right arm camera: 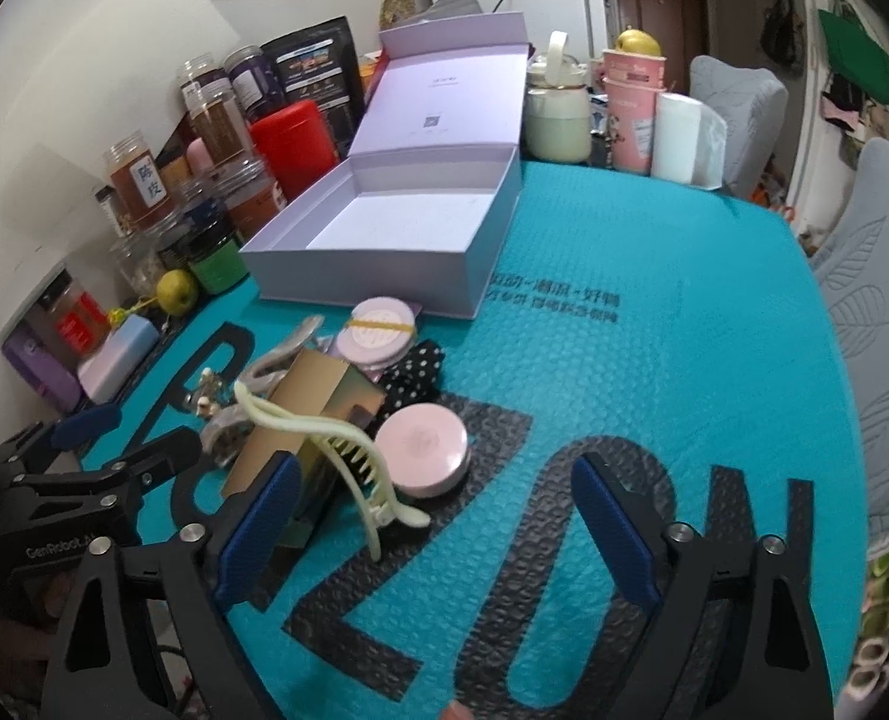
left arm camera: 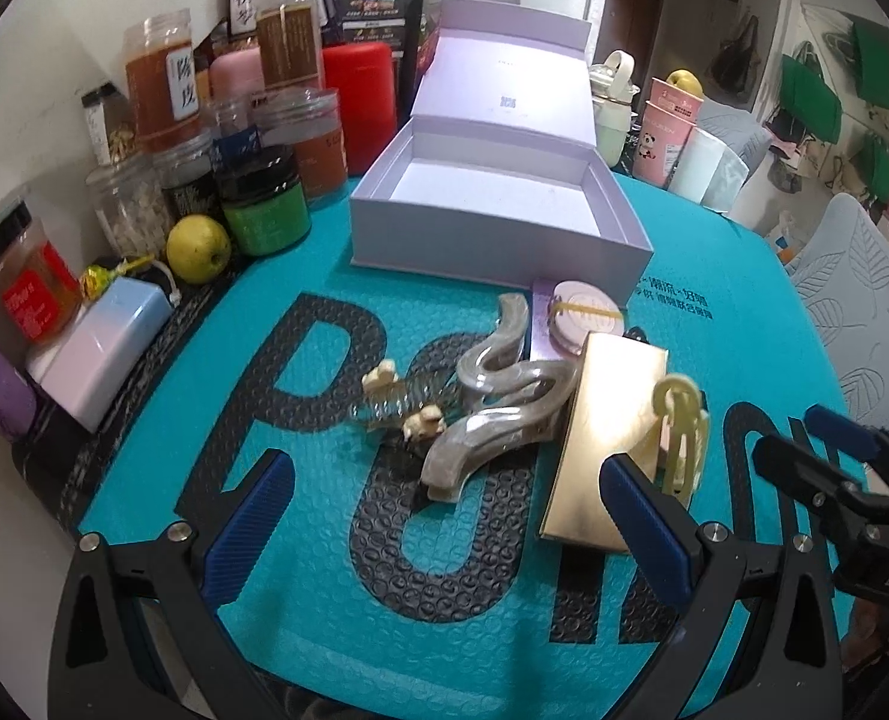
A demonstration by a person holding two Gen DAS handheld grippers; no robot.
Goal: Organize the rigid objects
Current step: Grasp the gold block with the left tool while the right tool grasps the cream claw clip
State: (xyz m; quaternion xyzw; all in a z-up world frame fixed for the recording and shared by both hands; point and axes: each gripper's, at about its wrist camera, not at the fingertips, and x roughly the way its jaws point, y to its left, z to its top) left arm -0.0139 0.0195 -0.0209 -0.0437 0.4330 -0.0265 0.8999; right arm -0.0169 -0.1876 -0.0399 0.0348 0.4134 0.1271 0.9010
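An open lilac box (left arm camera: 492, 240) (right arm camera: 372, 276) stands empty on the teal mat, lid up. In front of it lies a pile: a wavy clear hair claw (left arm camera: 492, 402), a small clear comb clip with cream bows (left arm camera: 399, 405), a gold rectangular case (left arm camera: 606, 438) (right arm camera: 300, 414), a pale yellow hair claw (left arm camera: 681, 426) (right arm camera: 348, 450), a round lilac compact with a yellow band (left arm camera: 585, 315) (right arm camera: 375, 330), a round pink compact (right arm camera: 423, 447) and a black dotted piece (right arm camera: 414, 375). My left gripper (left arm camera: 444, 522) is open just before the pile. My right gripper (right arm camera: 435, 528) is open, its left finger beside the yellow claw.
Jars, a red tin (left arm camera: 360, 102), a green apple (left arm camera: 197, 247) and a pale blue box (left arm camera: 102, 348) line the left wall. A mint kettle (right arm camera: 555, 108), pink cups (right arm camera: 630, 114) and a white roll (right arm camera: 684, 138) stand behind the box. Grey chairs (right arm camera: 876, 360) are at right.
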